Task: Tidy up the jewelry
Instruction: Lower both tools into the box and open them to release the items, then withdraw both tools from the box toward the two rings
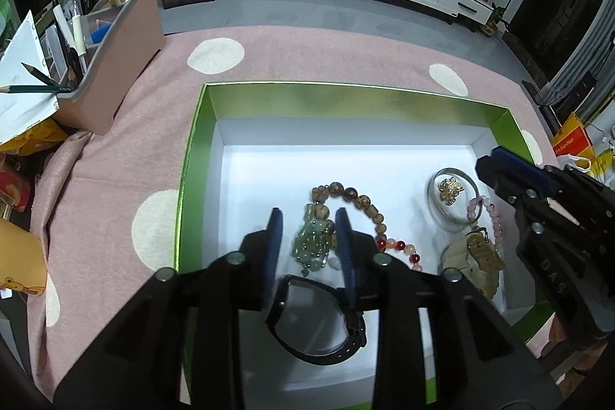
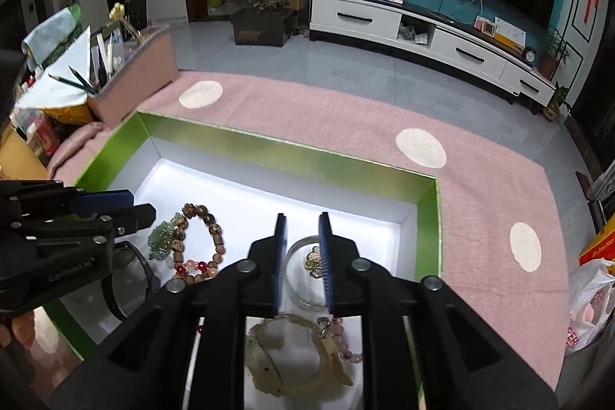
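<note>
Tongs: two, left tongs (image 1: 309, 218), right tongs (image 2: 303, 225), parted; box (image 1: 346, 102): one.

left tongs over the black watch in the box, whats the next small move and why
Probably lift the left tongs straight up out of the green box. Their jaws stand apart with nothing pressed between them, and the black watch lies on the white floor beneath, beside the green bead piece. It looks already set down, so clearing away without dragging the beads seems sensible.
</note>
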Demonstrator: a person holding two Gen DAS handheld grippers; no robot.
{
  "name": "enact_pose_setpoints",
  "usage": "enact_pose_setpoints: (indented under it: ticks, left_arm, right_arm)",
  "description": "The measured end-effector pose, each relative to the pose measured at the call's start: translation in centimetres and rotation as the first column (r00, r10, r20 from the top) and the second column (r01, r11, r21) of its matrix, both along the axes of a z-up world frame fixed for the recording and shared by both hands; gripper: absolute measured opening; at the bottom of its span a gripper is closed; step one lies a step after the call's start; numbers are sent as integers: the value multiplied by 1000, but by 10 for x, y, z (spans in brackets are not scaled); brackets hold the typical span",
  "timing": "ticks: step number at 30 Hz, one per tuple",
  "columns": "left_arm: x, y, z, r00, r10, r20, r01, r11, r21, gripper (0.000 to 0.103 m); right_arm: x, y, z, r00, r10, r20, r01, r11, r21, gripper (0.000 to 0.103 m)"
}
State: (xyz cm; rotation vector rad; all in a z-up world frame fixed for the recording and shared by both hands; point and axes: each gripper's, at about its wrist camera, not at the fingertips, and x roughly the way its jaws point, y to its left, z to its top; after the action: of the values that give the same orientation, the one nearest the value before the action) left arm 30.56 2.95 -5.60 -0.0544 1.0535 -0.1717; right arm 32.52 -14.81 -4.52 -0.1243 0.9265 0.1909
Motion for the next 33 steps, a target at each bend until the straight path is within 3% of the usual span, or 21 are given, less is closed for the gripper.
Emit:
enact_pose_setpoints:
  ticks: [3, 6, 10, 18, 23, 27, 33]
  left_arm:
    - [-4, 1, 4, 1000, 2, 8, -2, 1000, -8, 35]
    - [-11, 2, 10, 1000, 6, 31, -6, 1000, -9, 52]
    - [-24, 4, 20, 999, 5, 54, -5, 1000, -14, 58]
    - [-77, 13, 45, 991, -11, 133, 17, 999, -43, 85]
    - [-113, 23, 40, 991, -11, 130, 18, 998, -59, 93]
    - [-132, 30, 31, 995, -6, 103, 11, 999, -53, 98]
    - [-160, 39, 11, 999, 20, 40, -16, 996, -83, 101]
  right_arm:
    - [-7, -7, 8, 1000, -4, 22, 3, 1000, 29, 27]
    - [-17, -14, 18, 999, -5, 44, 3, 999, 44, 29]
    - [-35, -24, 28, 997, -14, 71, 9, 997, 78, 37]
    - [-87, -36, 46, 992, 8, 126, -22, 993, 115, 42]
    - [-120, -39, 54, 989, 43, 143, -62, 990, 130, 43]
    - [-149, -37, 50, 987, 84, 134, -103, 985, 137, 50]
    - [-188, -20, 27, 981, 189, 53, -195, 969, 151, 56]
